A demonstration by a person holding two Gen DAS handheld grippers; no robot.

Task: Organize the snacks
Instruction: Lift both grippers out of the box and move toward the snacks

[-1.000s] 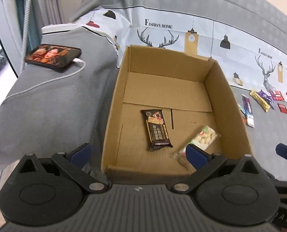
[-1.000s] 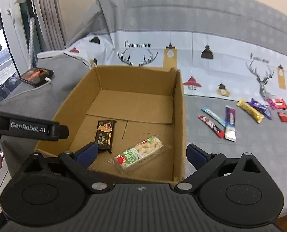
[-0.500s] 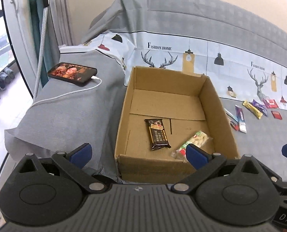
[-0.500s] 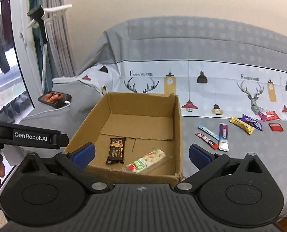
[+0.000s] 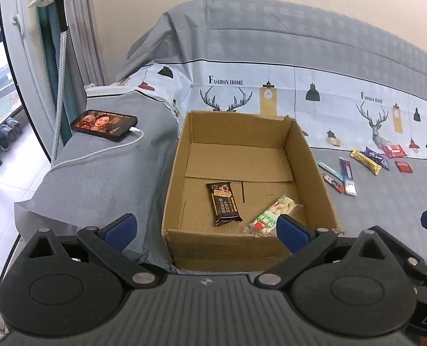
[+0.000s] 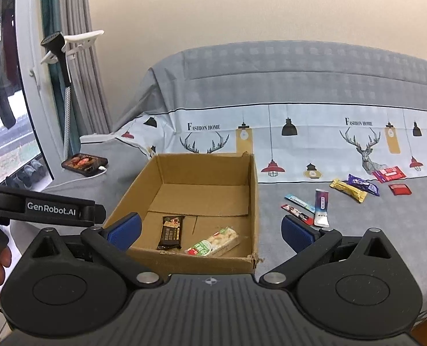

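Note:
An open cardboard box stands on the grey cloth. Inside lie a dark brown snack bar and a clear pack of pale snacks with a green label. Several loose snacks lie right of the box: thin sticks, a white-purple sachet, a yellow bar, a purple wrapper and red packets. My left gripper is open and empty, in front of the box. My right gripper is open and empty, also held back from the box.
A phone on a white charging cable lies left of the box. The cloth-covered backrest rises behind. A window frame and a hanging steamer stand at the left, with the floor below.
Both grippers have pulled back and risen away from the box, so it looks smaller and more of the room shows. The snacks in the box have not moved.

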